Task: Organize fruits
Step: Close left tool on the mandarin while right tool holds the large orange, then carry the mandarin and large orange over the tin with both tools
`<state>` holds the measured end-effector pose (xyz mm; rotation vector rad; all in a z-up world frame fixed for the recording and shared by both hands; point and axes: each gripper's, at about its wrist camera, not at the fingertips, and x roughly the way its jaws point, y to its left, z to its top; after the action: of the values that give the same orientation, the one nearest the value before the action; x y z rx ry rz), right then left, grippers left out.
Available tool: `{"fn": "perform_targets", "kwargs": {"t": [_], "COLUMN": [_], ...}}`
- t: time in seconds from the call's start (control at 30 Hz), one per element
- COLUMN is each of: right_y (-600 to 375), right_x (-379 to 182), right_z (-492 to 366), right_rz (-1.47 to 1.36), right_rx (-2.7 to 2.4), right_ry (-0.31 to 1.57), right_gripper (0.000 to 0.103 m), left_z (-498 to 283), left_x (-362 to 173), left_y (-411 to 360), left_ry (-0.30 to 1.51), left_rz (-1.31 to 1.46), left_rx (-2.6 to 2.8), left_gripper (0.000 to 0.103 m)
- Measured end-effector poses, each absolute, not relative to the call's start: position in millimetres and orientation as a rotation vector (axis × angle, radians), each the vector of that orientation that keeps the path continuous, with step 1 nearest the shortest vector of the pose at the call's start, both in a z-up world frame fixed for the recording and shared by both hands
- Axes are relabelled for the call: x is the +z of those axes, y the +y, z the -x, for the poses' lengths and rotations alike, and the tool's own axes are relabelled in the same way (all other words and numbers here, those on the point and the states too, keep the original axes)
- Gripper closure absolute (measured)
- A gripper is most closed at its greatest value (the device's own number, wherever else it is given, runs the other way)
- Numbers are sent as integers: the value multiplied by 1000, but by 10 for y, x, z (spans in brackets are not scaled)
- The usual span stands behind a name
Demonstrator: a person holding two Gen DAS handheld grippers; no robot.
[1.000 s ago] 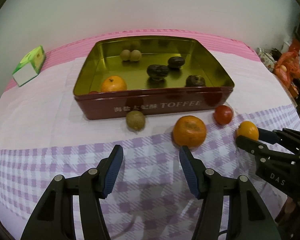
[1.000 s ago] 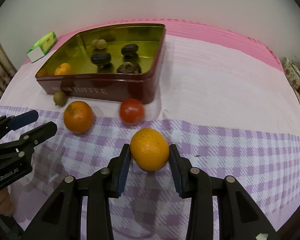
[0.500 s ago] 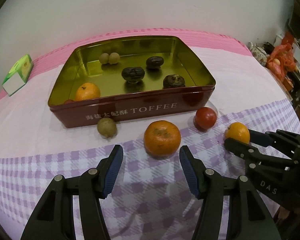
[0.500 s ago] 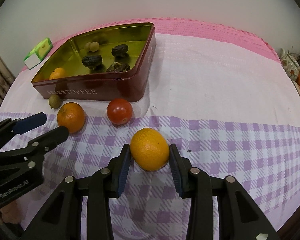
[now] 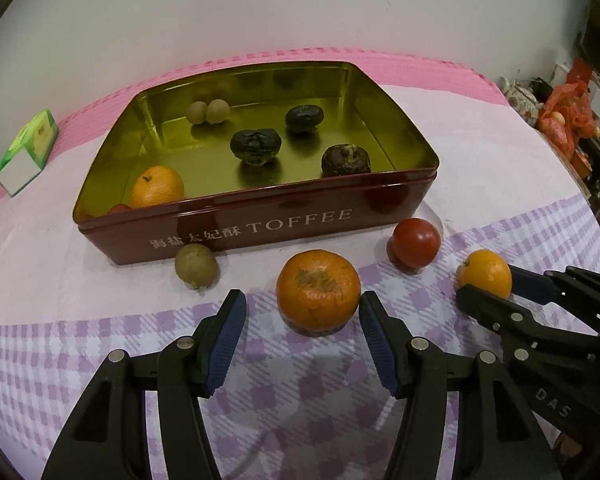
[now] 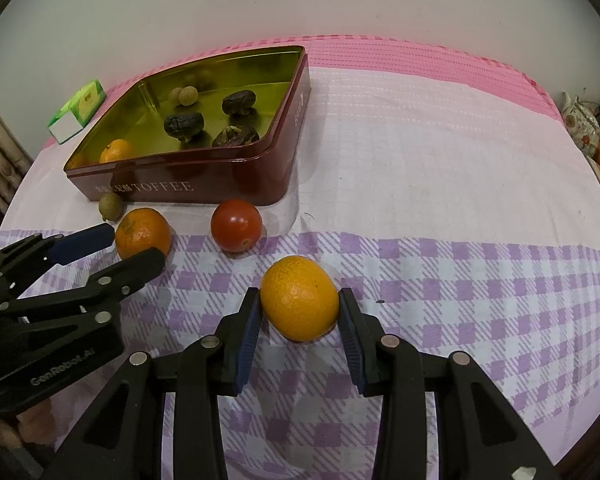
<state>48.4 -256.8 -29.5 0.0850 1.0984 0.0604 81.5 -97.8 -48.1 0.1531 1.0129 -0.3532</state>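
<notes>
Checked cloth (image 6: 460,280) — right gripper (image 6: 299,312) round kumquat (image 6: 299,298)

Both wrist cameras look low and close toward the toffee tin (image 5: 260,224).

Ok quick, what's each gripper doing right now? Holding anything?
Left gripper: open, one finger on each side of the big orange, not squeezing it.
Right gripper: closed on the small orange.

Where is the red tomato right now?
The red tomato sits on the cloth just outside the toffee tin's front right corner, between the larger orange and the small orange held by the right gripper.
</notes>
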Motion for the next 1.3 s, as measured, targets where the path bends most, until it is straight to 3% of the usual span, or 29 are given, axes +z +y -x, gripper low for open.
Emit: {"fn": "perform_targets", "kwargs": {"t": [0.3,0.53,1.3], "right_y": [-2574,-2572,-2565], "right_x": [-295,-299,-304], "right_z": [-488,-488,-491], "right_rz": [-88,-88,-85], "right_rx": [60,60,58], "right_ry": [1096,1096,1096], "right_gripper": [67,67,67], "left_z": [-851,-809,-790], "left_x": [-517,-500,-418], "left_y": [-988,-1019,-877], "left_ry": [1018,1008,1007], "left_rz": [-152,-161,-141], "left_rx": [-357,-389,-365], "left_gripper": [45,59,61]}}
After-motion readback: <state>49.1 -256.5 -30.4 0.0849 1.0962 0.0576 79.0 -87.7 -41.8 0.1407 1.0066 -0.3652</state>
